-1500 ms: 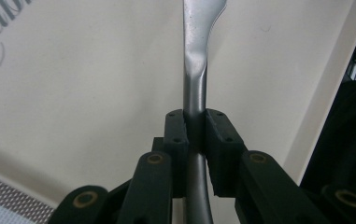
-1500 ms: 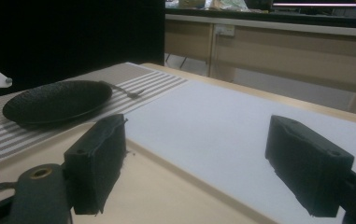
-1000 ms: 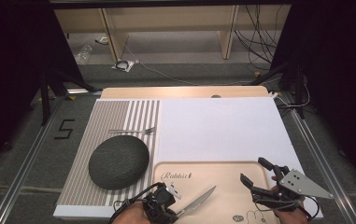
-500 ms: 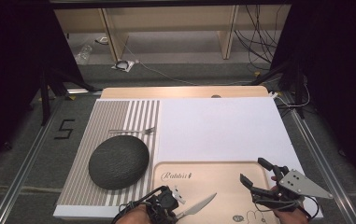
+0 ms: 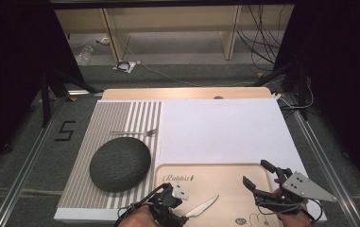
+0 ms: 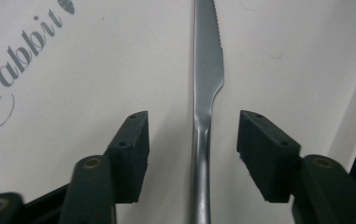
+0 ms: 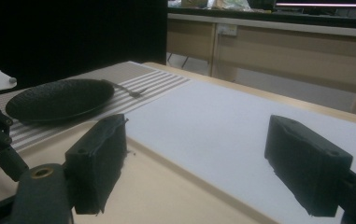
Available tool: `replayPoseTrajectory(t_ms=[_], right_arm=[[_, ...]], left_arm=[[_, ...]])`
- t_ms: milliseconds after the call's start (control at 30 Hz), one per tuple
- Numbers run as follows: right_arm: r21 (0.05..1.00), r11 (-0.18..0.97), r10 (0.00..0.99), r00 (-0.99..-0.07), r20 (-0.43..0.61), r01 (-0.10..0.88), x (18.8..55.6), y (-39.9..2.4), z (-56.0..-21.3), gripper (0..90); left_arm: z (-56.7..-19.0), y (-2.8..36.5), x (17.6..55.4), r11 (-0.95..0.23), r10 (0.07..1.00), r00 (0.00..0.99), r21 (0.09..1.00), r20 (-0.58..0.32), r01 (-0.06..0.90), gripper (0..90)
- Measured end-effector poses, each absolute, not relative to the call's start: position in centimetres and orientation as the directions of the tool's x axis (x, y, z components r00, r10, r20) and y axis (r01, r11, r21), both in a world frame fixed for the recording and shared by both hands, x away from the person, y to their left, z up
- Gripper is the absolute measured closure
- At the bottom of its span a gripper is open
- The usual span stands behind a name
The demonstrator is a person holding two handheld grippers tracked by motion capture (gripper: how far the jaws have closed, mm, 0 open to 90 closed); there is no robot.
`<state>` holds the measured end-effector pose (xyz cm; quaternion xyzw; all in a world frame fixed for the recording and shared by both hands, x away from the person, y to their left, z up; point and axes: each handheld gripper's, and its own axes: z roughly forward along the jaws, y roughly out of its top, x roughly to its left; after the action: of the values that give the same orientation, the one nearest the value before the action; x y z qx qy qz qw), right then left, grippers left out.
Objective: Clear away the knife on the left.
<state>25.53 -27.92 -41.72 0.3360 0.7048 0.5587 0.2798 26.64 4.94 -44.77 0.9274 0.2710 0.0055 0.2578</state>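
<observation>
Where "Rabbit" marks the tray (image 5: 225, 175), knife (image 6: 207, 84) between released left gripper (image 6: 192, 144), right gripper (image 7: 196, 158) released

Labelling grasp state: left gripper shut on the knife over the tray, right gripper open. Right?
Not quite. The left gripper is open: in the left gripper view its fingers stand clear of the knife on the tray. The right gripper is open.

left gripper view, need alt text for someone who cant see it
A silver table knife lies on a pale wooden tray, its handle running between the two open black jaws of the left hand-held gripper, which do not touch it. The serrated blade points away towards the top, and dark script reading "Rabbit" is printed on the tray at left.
</observation>
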Motion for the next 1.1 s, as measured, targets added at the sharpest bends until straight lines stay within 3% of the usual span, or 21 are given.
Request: replayPoseTrajectory(t_ms=[367, 567, 1100], right_arm=[[0.975, 0.150, 0.786, -0.618, -0.018, 0.162, 25.5, -27.9, -41.7, 21.9], [0.975, 0.150, 0.786, -0.618, -0.019, 0.161, 25.5, -27.9, -41.7, 21.9], [0.975, 0.149, 0.786, -0.618, -0.017, 0.162, 25.5, -27.9, -41.7, 22.0]], left_arm=[[-45.0, 4.2, 26.4, -0.752, 0.430, 0.894, 0.498, -0.125, 0.431, 79.5], [-45.7, 3.2, 26.2, -0.769, 0.401, 0.908, 0.493, -0.124, 0.407, 88.5], [-46.6, 2.4, 26.0, -0.798, 0.379, 0.919, 0.465, -0.109, 0.384, 89.4]])
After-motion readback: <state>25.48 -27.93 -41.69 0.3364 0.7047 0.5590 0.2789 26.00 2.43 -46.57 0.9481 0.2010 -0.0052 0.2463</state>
